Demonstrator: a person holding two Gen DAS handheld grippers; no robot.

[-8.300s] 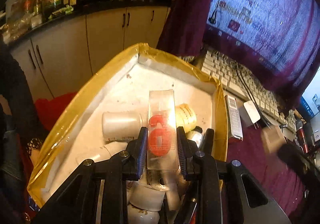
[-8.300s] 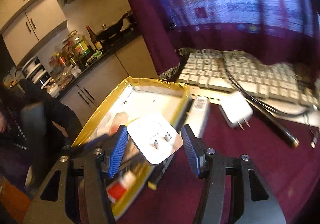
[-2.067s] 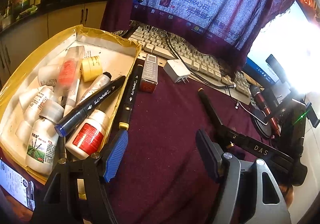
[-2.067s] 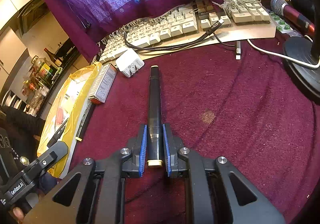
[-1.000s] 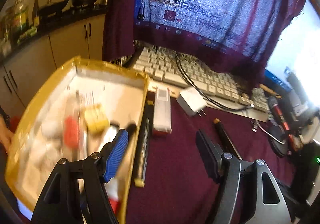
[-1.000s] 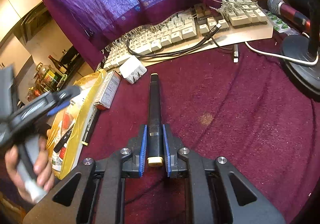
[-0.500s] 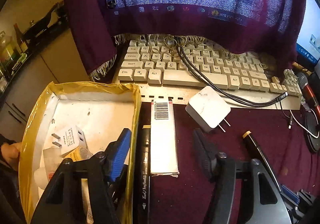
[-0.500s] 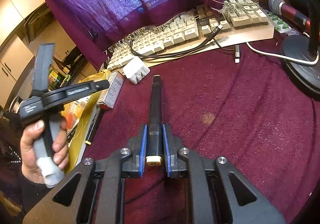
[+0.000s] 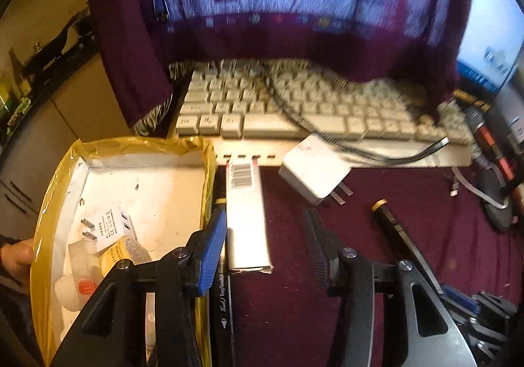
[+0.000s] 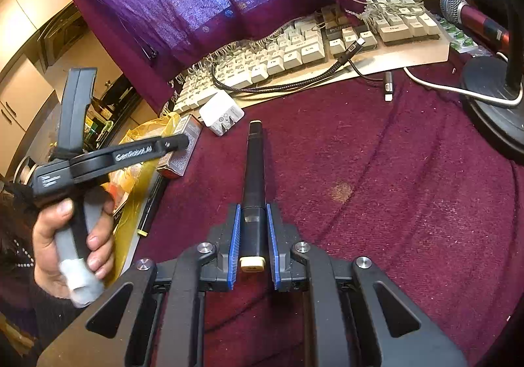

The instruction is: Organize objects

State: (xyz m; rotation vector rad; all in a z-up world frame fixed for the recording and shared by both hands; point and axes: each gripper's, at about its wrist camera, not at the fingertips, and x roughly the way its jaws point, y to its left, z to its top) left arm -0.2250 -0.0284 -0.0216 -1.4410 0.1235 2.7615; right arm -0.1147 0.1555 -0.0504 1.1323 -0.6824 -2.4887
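In the left wrist view a narrow barcoded box point(image 9: 246, 216) lies on the maroon cloth, right of the yellow-taped tray point(image 9: 46, 203). My left gripper point(image 9: 263, 236) straddles the box and its jaws are closing. The blue left pad is at the box's edge; a gap shows on the right side. In the right wrist view my right gripper point(image 10: 253, 236) is shut on a black marker pen point(image 10: 253, 167) that lies on the cloth and points away. A hand holds the left gripper point(image 10: 183, 142) over the box point(image 10: 181, 145).
The tray holds a white charger point(image 9: 111, 226) and several small bottles. A second black marker point(image 9: 223, 301) lies along the tray's right wall. Another white charger point(image 9: 314, 170), a keyboard point(image 9: 294, 108) with a braided cable and a microphone stand point(image 10: 491, 98) sit beyond.
My left gripper has swung from beside the tray to over the barcoded box, and its jaws have narrowed around it. The right gripper has kept still on the pen.
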